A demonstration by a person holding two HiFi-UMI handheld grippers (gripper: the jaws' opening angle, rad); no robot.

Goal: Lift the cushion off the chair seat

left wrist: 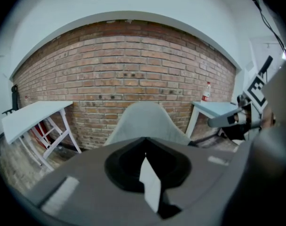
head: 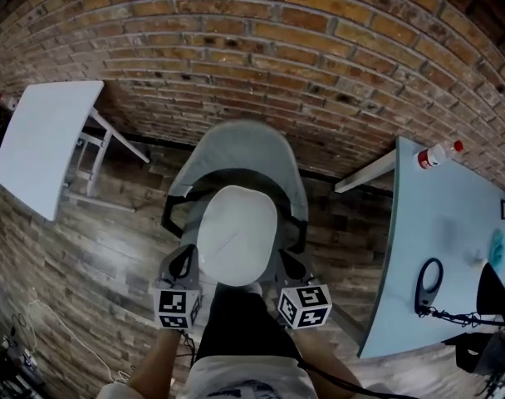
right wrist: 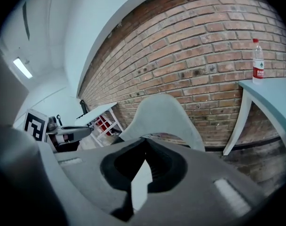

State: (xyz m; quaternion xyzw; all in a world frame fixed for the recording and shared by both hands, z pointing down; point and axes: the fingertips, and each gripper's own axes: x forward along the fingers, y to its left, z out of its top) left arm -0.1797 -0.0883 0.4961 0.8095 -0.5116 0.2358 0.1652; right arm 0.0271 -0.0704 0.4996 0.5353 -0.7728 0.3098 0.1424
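Note:
A white oval cushion (head: pixel 236 233) lies on the seat of a grey shell chair (head: pixel 240 152) in front of a brick wall. My left gripper (head: pixel 184 263) sits at the cushion's near left edge and my right gripper (head: pixel 287 264) at its near right edge, both low beside the seat. The jaws of both are shut with nothing held. In the left gripper view the chair back (left wrist: pixel 143 119) rises beyond the shut left gripper (left wrist: pixel 144 145), and a white sliver (left wrist: pixel 150 185) shows through the slit. The right gripper view shows the chair back (right wrist: pixel 162 114) past the right gripper (right wrist: pixel 144 144).
A white table (head: pixel 41 144) stands at the left. A pale blue table (head: pixel 443 223) at the right carries a plastic bottle (head: pixel 435 154) and a black looped tool (head: pixel 427 283). The floor is wood planks. The person's dark-clad legs (head: pixel 240 322) are just behind the chair.

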